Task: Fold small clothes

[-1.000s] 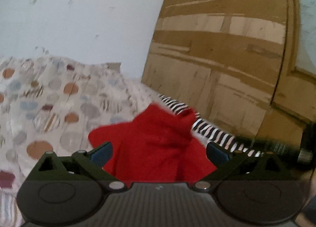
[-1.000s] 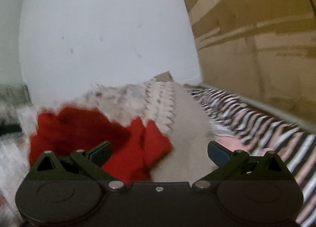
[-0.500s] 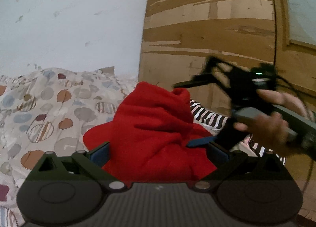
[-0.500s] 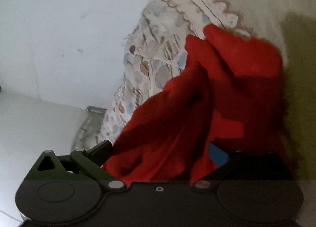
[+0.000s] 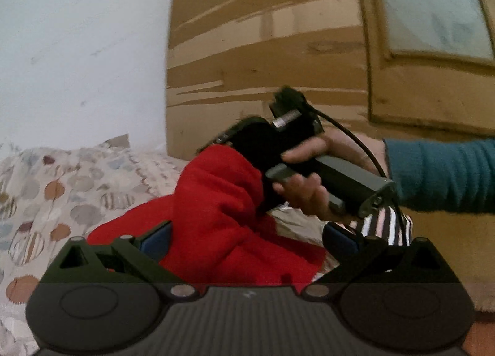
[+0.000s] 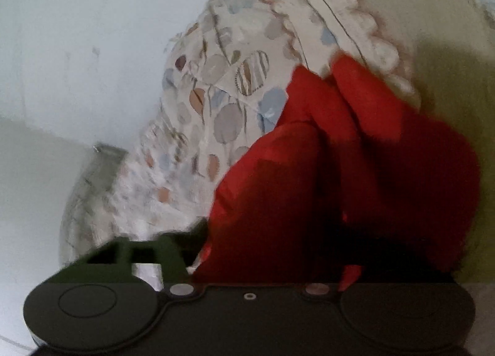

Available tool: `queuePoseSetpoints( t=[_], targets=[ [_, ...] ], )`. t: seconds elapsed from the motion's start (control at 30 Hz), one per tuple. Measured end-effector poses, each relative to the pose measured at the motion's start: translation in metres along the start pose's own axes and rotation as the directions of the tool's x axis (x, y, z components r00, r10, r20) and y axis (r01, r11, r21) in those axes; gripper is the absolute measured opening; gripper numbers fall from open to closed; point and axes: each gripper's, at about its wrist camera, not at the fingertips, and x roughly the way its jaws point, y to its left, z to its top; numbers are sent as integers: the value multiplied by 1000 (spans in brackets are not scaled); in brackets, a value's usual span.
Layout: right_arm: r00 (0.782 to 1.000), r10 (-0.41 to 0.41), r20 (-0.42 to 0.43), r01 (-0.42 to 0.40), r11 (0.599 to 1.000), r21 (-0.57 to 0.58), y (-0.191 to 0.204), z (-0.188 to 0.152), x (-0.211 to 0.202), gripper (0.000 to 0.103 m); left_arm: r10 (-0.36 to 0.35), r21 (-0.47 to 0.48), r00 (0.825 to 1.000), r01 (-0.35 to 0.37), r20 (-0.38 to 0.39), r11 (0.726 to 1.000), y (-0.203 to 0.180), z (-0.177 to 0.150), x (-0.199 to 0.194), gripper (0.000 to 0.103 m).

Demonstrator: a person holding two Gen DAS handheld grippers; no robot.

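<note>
Up front, bunched red garment [image 5: 222,216], crumpled on patterned bedspread [image 5: 62,189].

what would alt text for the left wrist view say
A red garment is bunched up on a patterned bedspread between the fingers of the open left claw. Beyond it, a hand in a teal sleeve holds the right claw at the cloth's raised peak, before a cardboard panel.

Right gripper [image 6: 278,250]: fingers buried under red garment [image 6: 355,176] in right wrist view, closure not discernible; whole view motion-blurred. Left wrist view: right gripper [image 5: 247,139] front end hidden in red garment [image 5: 216,207]. Striped cloth [image 5: 380,223]: mostly hidden behind hand [image 5: 312,176]. Patterned bedspread [image 5: 62,189]: cut off at left edge.
</note>
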Motion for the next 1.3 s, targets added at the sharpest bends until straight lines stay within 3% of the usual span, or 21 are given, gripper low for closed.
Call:
queuePoseSetpoints(
  t=[0.13,0.27,0.43,0.6,0.73,0.8,0.83,0.87,0.9,0.97,1.03,1.13,1.2,1.23,1.3],
  targets=[
    [989,66,129,-39,979,-201,15,-3,-33,32,-96,10,995,96,0,995,-14,5,10,102],
    [966,50,252,47,930,-364,17,-7,-59,31,-110,85,992,115,-63,990,-36,12,39,102],
    [965,-51,258,141,928,-344,-38,-9,-53,31,-133,146,984,150,-122,978,-53,3,60,101],
    [960,8,278,80,949,-304,-75,-25,-44,35,-131,196,983,155,-131,968,-64,-7,62,101],
    [957,-9,289,107,939,-326,-69,-28,-46,46,-129,188,984,151,-124,971,-61,-6,63,101],
    [945,-55,322,171,923,-345,-53,-27,-54,60,-123,195,985,145,-120,970,-61,-6,64,101],
    [928,-75,364,216,906,-365,-42,-28,-63,79,-117,200,986,139,-119,970,-62,-7,62,101],
    [911,-84,403,252,888,-384,-33,-31,-70,92,-115,207,986,137,-118,969,-63,-8,62,101],
    [899,-83,431,275,871,-407,-23,-34,-77,94,-112,214,987,135,-117,967,-64,-9,62,101],
    [897,-61,437,287,833,-473,-3,-41,-87,101,-106,218,988,129,-116,967,-65,-9,60,101],
    [909,-81,410,318,769,-555,12,-52,-88,102,-98,214,988,122,-116,969,-66,-10,58,101],
    [902,-160,401,402,649,-646,15,-71,-81,102,-96,218,989,119,-115,969,-65,-12,54,101],
    [907,-195,373,409,621,-669,4,-81,-77,102,-94,225,989,119,-117,967,-65,-15,50,101],
    [902,-216,374,425,601,-677,-2,-87,-75,102,-100,230,988,126,-121,965,-66,-15,48,100],
    [870,-244,428,490,518,-701,-16,-104,-68,102,-120,238,984,149,-132,960,-66,-15,43,96]
  ],
)
